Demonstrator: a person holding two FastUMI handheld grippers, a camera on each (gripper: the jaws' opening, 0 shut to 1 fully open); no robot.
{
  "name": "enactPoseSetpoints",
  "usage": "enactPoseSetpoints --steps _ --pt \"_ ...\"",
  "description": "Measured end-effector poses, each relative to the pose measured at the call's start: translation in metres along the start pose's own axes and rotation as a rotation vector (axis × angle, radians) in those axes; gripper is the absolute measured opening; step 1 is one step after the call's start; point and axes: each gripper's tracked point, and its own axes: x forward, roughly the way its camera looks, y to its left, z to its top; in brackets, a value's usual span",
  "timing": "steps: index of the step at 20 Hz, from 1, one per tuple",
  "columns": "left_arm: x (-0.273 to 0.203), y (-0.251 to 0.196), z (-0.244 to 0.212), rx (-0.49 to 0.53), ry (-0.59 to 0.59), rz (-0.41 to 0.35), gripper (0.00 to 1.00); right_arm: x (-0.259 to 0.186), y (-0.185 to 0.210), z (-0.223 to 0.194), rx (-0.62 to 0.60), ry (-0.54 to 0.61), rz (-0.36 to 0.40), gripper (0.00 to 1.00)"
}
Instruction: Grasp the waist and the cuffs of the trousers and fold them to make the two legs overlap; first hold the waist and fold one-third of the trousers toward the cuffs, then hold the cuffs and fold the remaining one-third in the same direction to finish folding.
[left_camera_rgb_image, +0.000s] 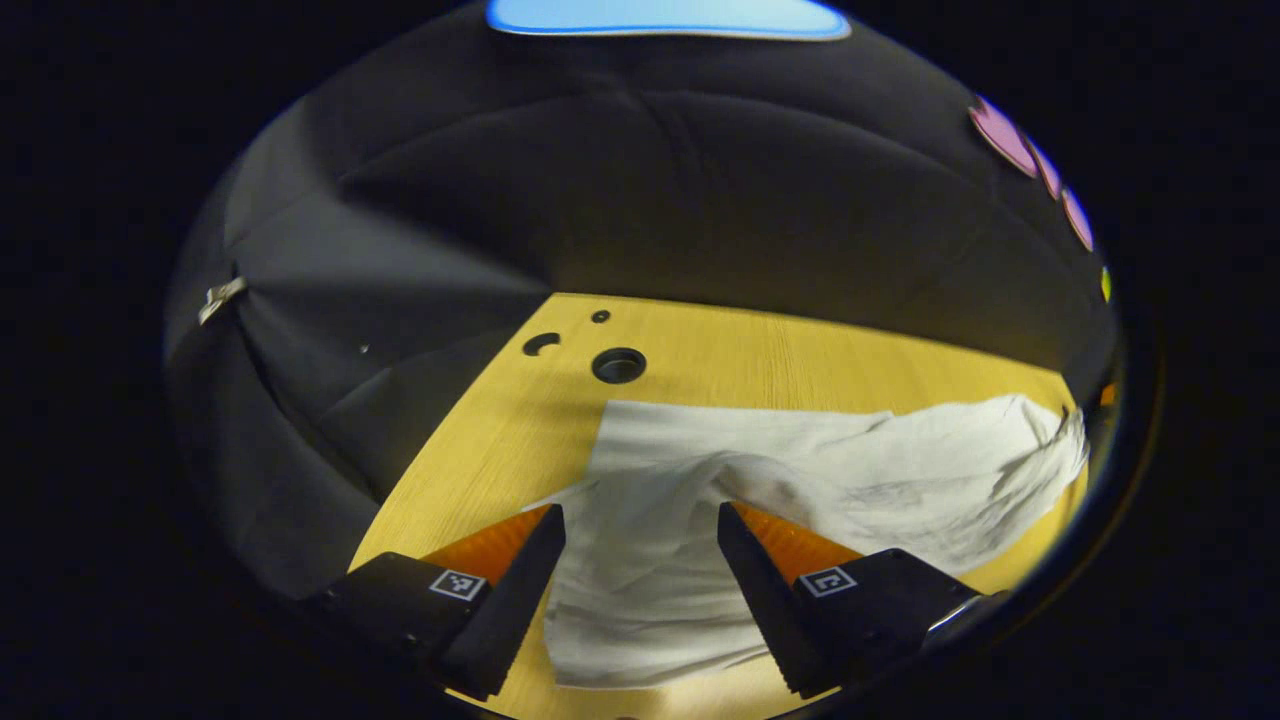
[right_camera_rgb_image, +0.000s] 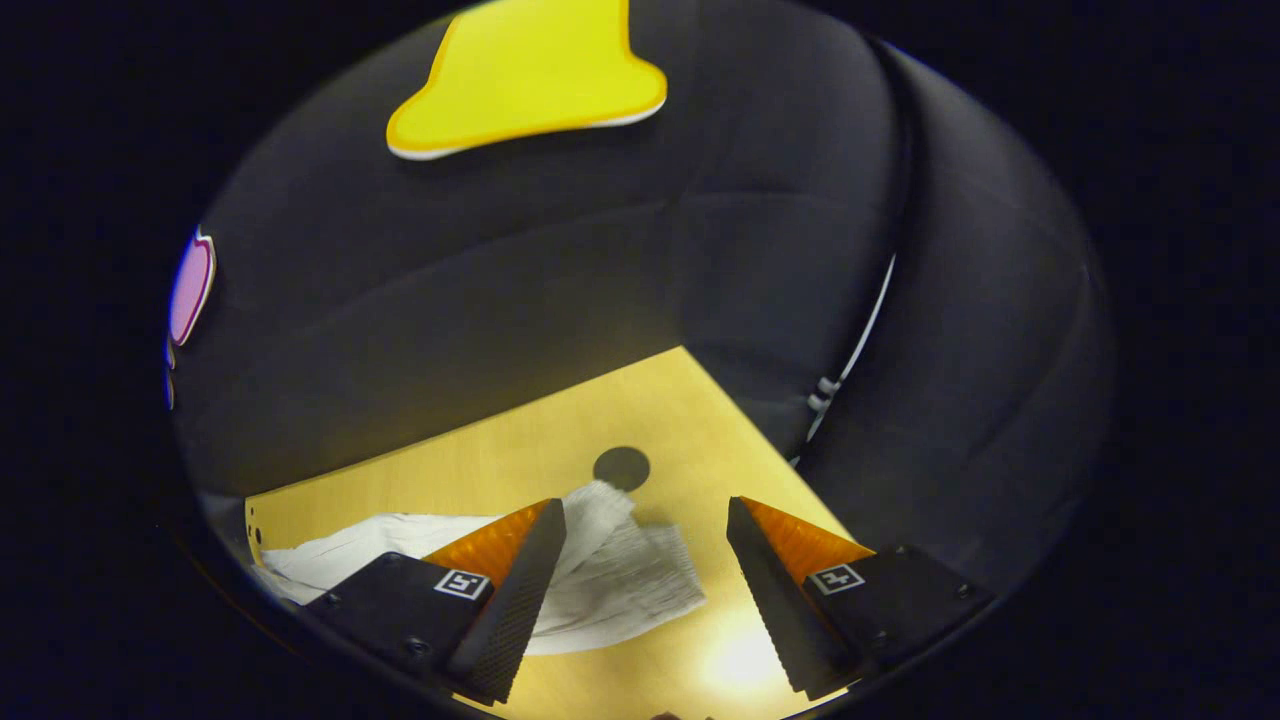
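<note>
White trousers (left_camera_rgb_image: 800, 470) lie crumpled across the yellow wooden table (left_camera_rgb_image: 760, 350) in the left gripper view, stretching from between my fingers off to the right. My left gripper (left_camera_rgb_image: 640, 525) is open above one end of the cloth, with fabric showing in the gap and neither finger pressing on it. In the right gripper view the other end of the trousers (right_camera_rgb_image: 625, 580) lies on the table (right_camera_rgb_image: 480, 470), partly behind the left finger. My right gripper (right_camera_rgb_image: 645, 520) is open over it, with bare table under the right finger.
Round holes (left_camera_rgb_image: 619, 365) are cut in the tabletop near its far corner, and one dark hole (right_camera_rgb_image: 621, 467) lies just beyond the cloth in the right gripper view. Black cloth walls close off the table's far edges. A thin white cable (right_camera_rgb_image: 850, 350) hangs at the wall.
</note>
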Motion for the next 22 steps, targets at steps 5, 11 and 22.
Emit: enactPoseSetpoints --steps 5,11,22 --pt "-0.061 0.011 0.019 -0.149 -0.086 -0.017 0.95 -0.003 0.003 -0.027 0.027 0.033 0.018 0.99" --pt "-0.122 0.03 0.018 -0.238 -0.146 0.022 0.96 0.027 0.008 -0.07 0.051 0.092 -0.011 0.99" --pt "-0.158 0.018 -0.022 -0.264 -0.11 0.061 0.96 0.049 0.001 -0.127 0.108 0.137 -0.095 0.95"
